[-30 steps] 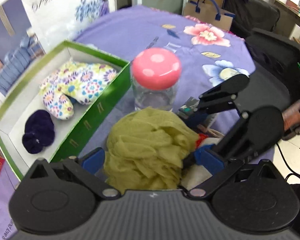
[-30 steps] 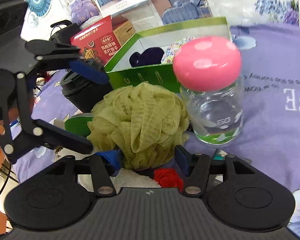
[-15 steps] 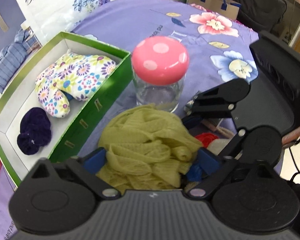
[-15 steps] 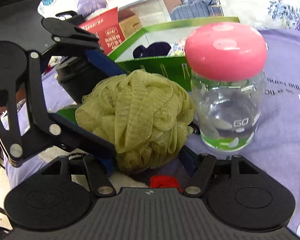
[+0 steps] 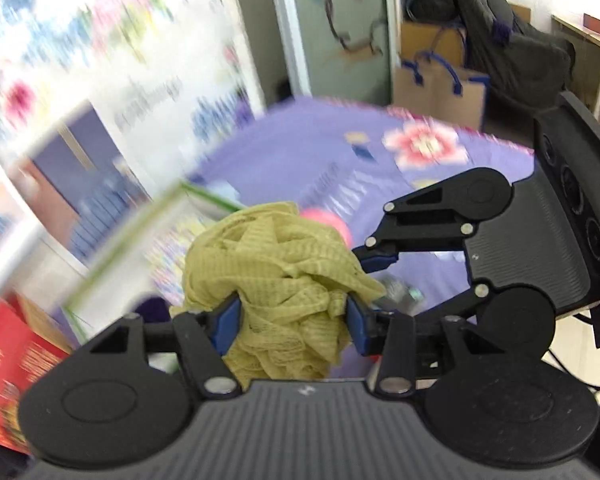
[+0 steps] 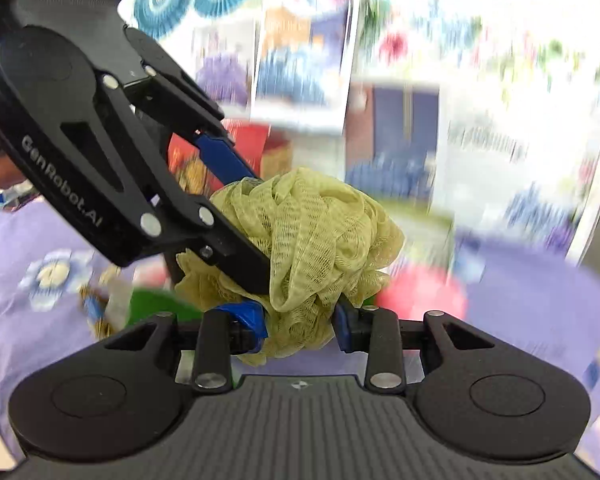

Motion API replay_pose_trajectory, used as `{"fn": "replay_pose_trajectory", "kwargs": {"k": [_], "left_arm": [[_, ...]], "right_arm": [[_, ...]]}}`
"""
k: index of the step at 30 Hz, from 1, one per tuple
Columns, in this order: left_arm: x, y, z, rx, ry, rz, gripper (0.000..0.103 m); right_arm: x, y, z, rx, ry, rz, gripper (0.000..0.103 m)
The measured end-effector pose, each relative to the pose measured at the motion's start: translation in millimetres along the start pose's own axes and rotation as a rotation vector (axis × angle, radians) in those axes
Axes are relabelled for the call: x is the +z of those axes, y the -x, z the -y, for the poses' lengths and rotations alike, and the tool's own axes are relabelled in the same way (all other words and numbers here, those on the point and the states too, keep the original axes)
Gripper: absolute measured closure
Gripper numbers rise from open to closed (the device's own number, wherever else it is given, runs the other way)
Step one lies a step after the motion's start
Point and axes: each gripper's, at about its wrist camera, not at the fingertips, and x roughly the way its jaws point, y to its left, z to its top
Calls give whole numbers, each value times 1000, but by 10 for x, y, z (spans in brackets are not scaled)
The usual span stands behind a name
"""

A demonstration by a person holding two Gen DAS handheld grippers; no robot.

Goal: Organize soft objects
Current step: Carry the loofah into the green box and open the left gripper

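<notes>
In the left wrist view, the left gripper (image 5: pixel 292 320) sits at the bottom centre, its blue fingers (image 5: pixel 225 322) closing on the yellow-green mesh sponge (image 5: pixel 278 276), which bulges up between them at mid frame. The right gripper (image 5: pixel 376 262) reaches in from the right, its fingers pressed into the same sponge. In the right wrist view its fingers (image 6: pixel 342 326) are narrow, closing on the sponge's lower part, with the left gripper coming in from the upper left. Behind the sponge a pink lid (image 5: pixel 332 222) peeks out. Left of it lies a blurred green box (image 5: pixel 120 248); farther back, the purple floral counter (image 5: pixel 300 156).
</notes>
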Motion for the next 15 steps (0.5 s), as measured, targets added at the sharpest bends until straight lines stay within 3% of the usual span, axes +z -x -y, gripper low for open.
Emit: {"fn": "replay_pose_trajectory", "kwargs": {"k": [4,8,9,11,13,15], "left_arm": [[152,144,-338,111,13,59,61],[235,-53,-931,151,114,38,60],[241,-140,-1067,155,139,26,58],[232,-321,-1316,160,182,4,31],[196,-489,-1534,136,231,-6,29],[156,-616,-1708,169,289,-12,29]], "right_arm": [[471,-248,116,-2,71,31,85],[846,-743,276,38,93,-27,83],[909,-879,320,45,81,-56,83],[972,-1143,418,52,55,-114,79],[1024,-1435,509,38,4,-217,80],[1010,-1484,568,4,-26,-222,80]]}}
